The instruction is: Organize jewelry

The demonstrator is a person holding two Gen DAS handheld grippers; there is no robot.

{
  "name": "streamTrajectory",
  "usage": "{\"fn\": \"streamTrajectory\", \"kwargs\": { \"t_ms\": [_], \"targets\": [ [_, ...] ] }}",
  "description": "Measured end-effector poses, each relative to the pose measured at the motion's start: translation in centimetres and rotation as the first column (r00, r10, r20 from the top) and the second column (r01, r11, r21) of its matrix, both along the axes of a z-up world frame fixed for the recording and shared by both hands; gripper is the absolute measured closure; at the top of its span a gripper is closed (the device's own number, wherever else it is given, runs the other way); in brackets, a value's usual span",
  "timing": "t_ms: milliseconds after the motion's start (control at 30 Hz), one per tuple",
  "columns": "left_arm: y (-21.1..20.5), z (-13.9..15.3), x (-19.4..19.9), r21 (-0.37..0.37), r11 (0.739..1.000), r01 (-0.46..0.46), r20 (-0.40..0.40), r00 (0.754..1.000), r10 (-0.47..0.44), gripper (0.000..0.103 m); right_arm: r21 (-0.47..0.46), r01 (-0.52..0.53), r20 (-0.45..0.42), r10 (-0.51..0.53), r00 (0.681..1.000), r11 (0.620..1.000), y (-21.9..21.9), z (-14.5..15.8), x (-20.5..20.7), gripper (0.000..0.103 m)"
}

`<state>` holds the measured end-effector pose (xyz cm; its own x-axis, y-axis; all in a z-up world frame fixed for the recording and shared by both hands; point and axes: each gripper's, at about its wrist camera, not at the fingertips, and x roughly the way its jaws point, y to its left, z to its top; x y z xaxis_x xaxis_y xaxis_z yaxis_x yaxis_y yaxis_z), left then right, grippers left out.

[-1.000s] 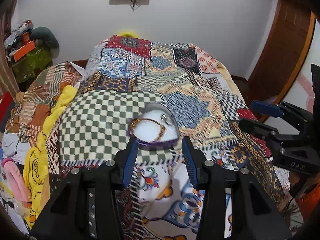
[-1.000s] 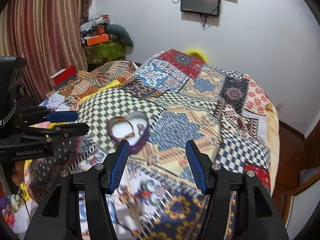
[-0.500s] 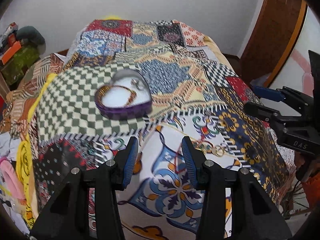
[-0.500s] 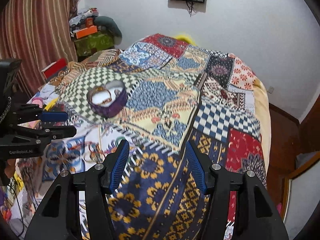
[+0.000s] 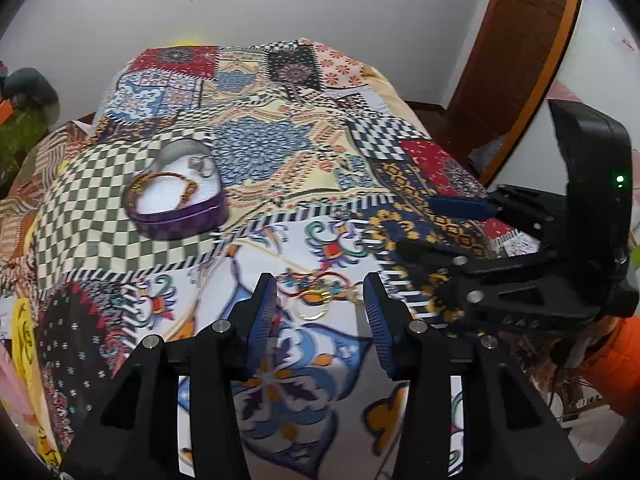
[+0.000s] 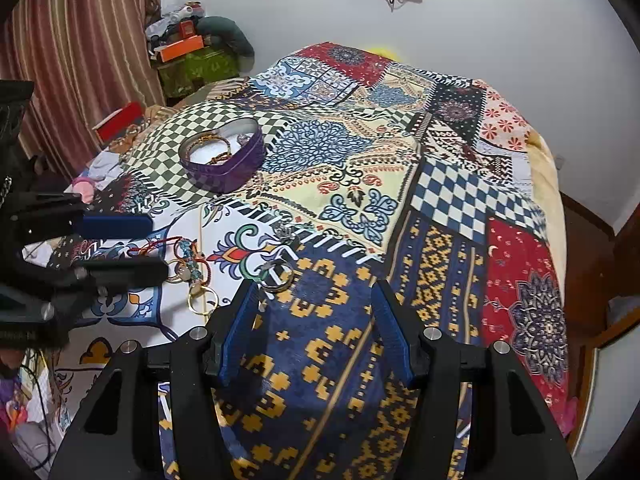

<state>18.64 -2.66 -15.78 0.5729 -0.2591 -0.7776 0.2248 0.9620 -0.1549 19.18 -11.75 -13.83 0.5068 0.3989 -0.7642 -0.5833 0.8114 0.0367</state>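
A purple heart-shaped tin (image 5: 176,196) sits on the checkered patch of the bedspread, holding a gold bracelet (image 5: 166,188) and a ring; it also shows in the right wrist view (image 6: 224,154). Loose jewelry lies on the white patch: a beaded bracelet with red cord and gold rings (image 5: 316,292), also in the right wrist view (image 6: 192,268). A silver ring (image 6: 278,276) lies near my right gripper's left fingertip. My left gripper (image 5: 318,300) is open and empty just short of the loose pile. My right gripper (image 6: 314,304) is open and empty.
The patchwork bedspread (image 6: 400,184) covers the bed. Clothes and boxes are piled at the left (image 6: 188,56) by a striped curtain. A wooden door (image 5: 520,52) stands at the right. A small silver piece (image 6: 286,232) lies on the striped band.
Both grippers have drawn back from the tin toward the near end of the bed. The loose jewelry pile now lies right before my left gripper. Both stay open.
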Motion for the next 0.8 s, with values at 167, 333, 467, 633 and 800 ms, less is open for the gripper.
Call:
{"fn": "streamTrajectory", "kwargs": {
  "t_ms": [167,333,467,633,800],
  "targets": [
    [-0.3,-1.0,0.2,0.014,1.0,0.006,-0.026,1.0,-0.005,0.076,0.019,-0.028,-0.001,0.028,1.0,0.999,0.6,0.0,0.0,0.057],
    [0.5,-1.9,0.0,0.024,1.0,-0.019,-0.047,0.999,0.02,0.076,0.008,-0.059,0.004,0.059,0.998,0.998,1.4,-0.4,-0.2,0.06],
    [0.6,-2.1,0.0,0.026,1.0,-0.014,-0.05,0.999,0.015,0.076,-0.008,-0.078,0.001,0.078,0.997,0.997,2.1,-1.0,-0.1,0.068],
    [0.1,-2.4,0.1,0.038,0.999,-0.002,-0.038,0.999,0.003,0.076,-0.007,-0.077,0.004,0.077,0.997,0.997,2.3,-1.3,0.1,0.069],
    [0.2,-2.6,0.3,0.031,0.999,-0.007,-0.029,1.0,0.007,0.077,-0.015,-0.085,0.013,0.085,0.996,0.996,2.6,-1.4,0.0,0.072]
  ]
}}
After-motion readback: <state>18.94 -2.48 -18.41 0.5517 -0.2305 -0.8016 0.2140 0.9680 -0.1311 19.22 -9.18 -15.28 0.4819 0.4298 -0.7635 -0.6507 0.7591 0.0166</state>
